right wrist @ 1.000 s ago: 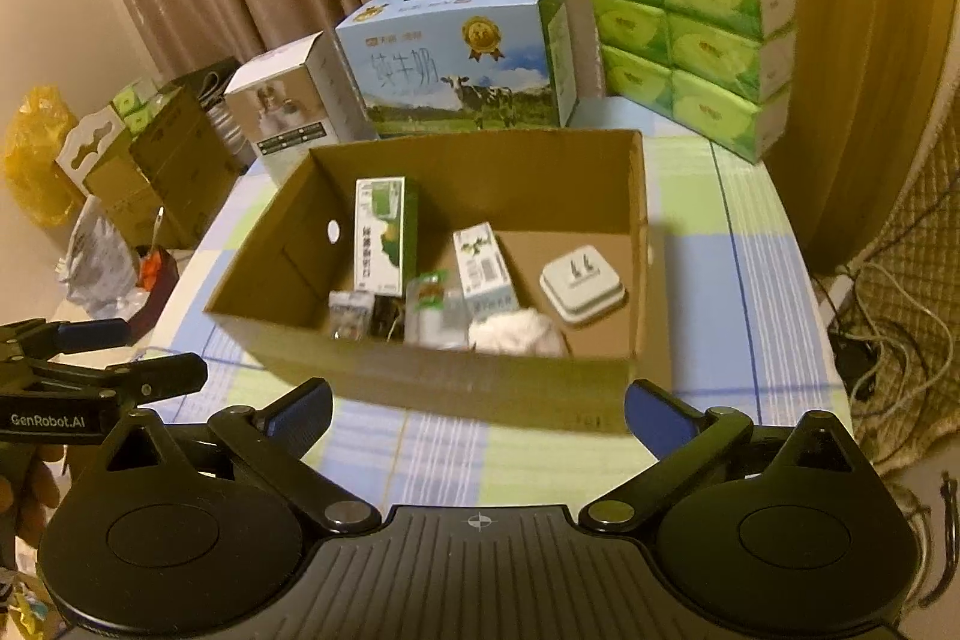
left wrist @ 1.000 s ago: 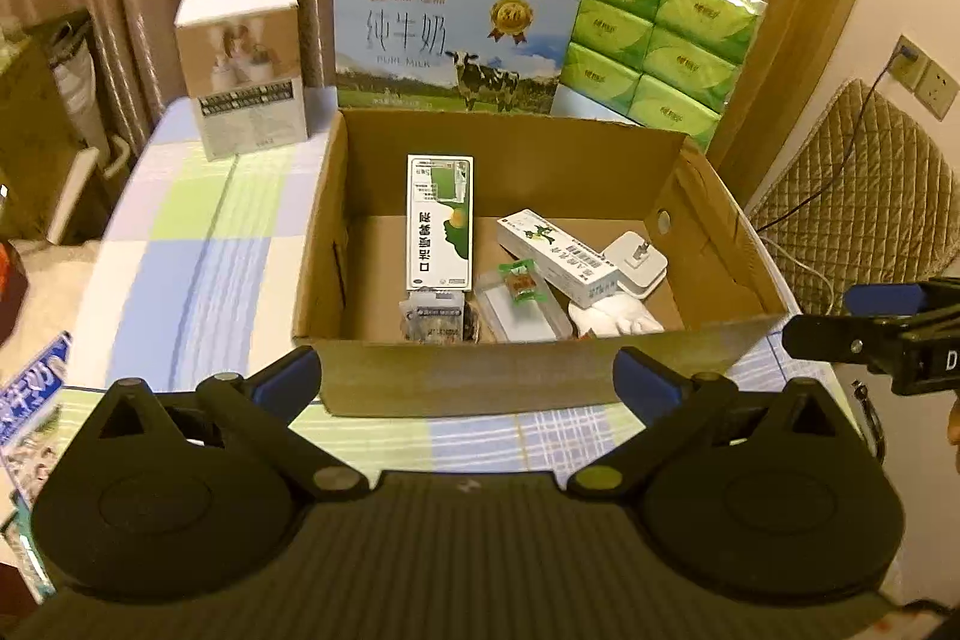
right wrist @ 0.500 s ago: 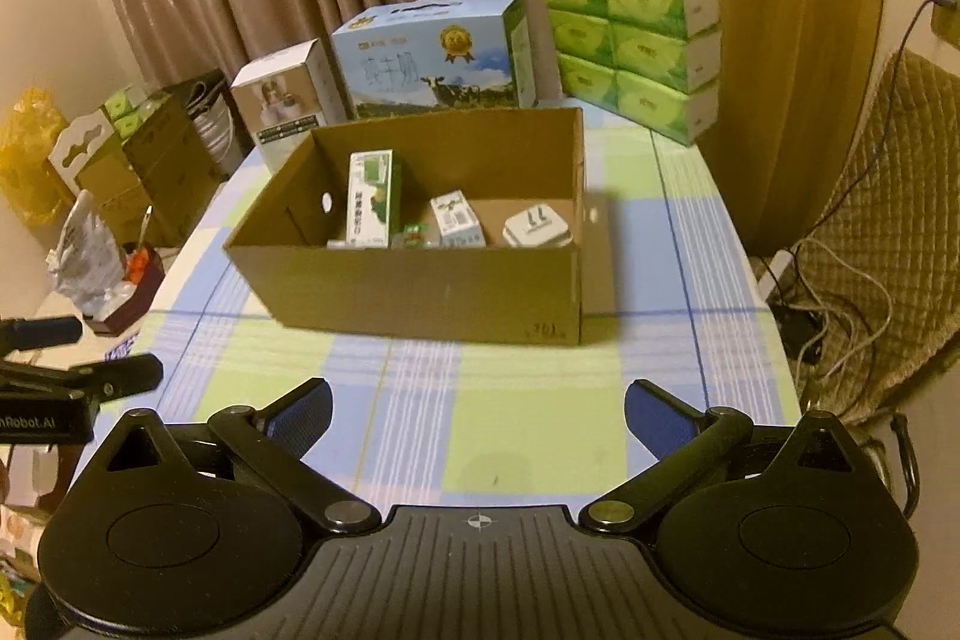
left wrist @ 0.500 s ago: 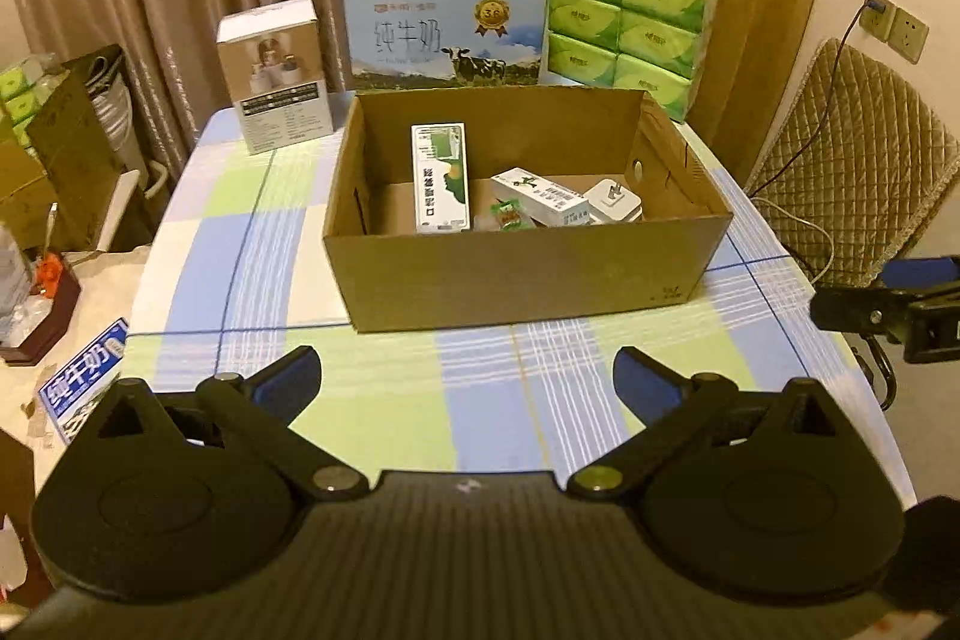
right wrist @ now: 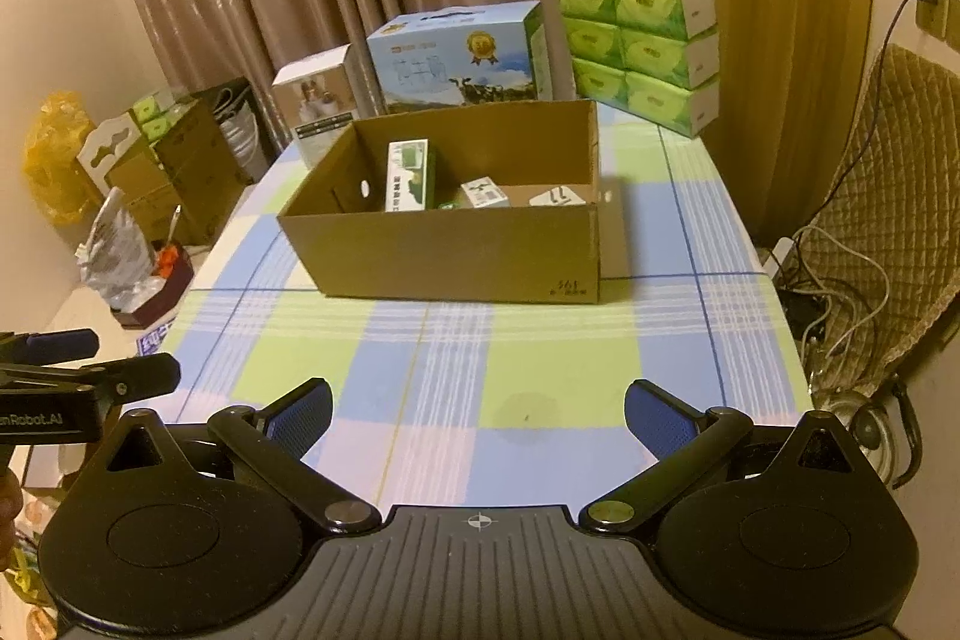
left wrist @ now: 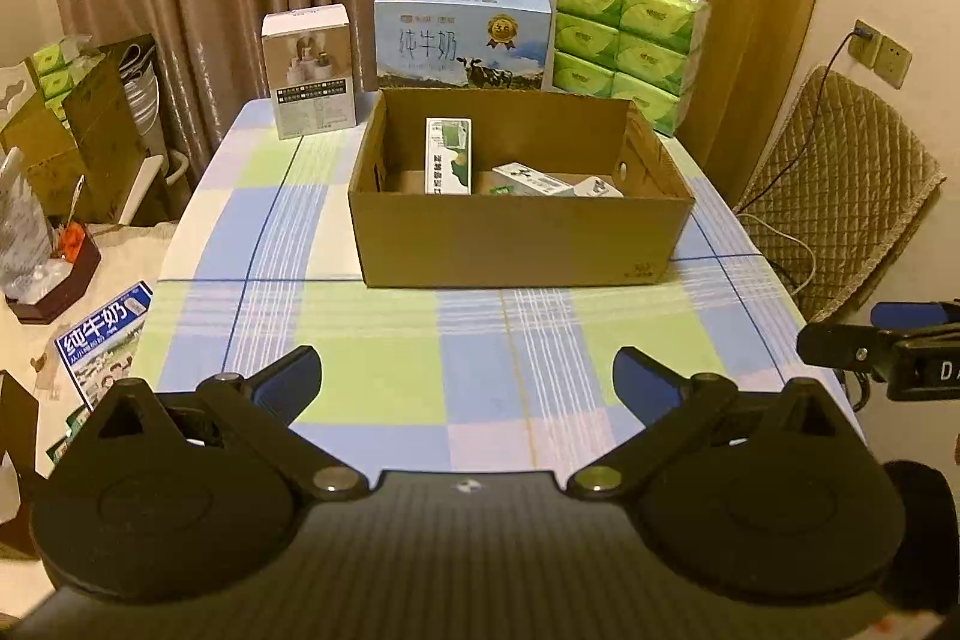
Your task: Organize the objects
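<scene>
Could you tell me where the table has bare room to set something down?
Free: the checked tablecloth between the cardboard box and both open grippers, and the strip left of the box. Crowded: the far edge, lined with the white carton, milk case and tissue packs.

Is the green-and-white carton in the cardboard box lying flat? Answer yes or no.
No, the green-and-white carton stands upright on its end inside the cardboard box.

Readable print on milk packaging and one gripper

The blue milk carton (left wrist: 461, 35) at 12 o'clock read "纯牛奶"; the left gripper (right wrist: 90, 382) body read "enRobot.AI".
</scene>
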### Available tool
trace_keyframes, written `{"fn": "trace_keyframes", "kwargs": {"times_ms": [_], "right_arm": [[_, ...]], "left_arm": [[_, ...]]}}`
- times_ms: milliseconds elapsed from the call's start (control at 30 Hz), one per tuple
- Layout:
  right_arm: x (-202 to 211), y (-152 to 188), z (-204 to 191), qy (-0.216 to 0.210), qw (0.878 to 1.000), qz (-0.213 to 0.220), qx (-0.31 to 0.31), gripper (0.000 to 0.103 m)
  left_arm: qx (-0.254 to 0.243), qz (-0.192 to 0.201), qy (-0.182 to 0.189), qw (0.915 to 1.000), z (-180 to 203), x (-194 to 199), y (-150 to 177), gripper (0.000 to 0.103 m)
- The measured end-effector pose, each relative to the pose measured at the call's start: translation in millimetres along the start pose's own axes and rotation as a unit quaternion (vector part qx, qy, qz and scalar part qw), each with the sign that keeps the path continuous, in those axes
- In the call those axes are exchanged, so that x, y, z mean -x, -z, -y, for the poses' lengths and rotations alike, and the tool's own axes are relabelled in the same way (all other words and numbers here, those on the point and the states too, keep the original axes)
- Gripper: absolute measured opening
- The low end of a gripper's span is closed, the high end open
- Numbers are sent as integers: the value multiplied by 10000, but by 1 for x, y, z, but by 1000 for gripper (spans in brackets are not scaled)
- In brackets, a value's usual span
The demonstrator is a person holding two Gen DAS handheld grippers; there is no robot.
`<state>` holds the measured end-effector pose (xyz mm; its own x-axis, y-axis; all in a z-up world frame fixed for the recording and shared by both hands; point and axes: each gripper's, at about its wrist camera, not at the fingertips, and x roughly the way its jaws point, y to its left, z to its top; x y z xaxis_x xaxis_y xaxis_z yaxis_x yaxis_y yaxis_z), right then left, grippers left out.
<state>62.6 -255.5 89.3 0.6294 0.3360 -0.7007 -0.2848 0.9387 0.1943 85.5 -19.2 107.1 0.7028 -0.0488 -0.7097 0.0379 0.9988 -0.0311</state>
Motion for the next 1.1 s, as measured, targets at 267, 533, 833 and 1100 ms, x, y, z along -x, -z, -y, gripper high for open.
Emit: {"fn": "trace_keyframes", "kwargs": {"times_ms": [267,533,833,1100], "right_arm": [[12,18,-6,8,10000,22,-22,101],[14,23,-8,9,10000,24,-16,101],[17,23,-9,28,10000,86,-28,101],[17,22,-8,39,9999,83,-54,101]], "left_arm": [[6,65,63,10000,6,19,15,102],[5,108,81,9999,11,28,23,102],[12,43,96,9999,14,26,30,102],[53,43,113,9999,15,25,30,102]]}}
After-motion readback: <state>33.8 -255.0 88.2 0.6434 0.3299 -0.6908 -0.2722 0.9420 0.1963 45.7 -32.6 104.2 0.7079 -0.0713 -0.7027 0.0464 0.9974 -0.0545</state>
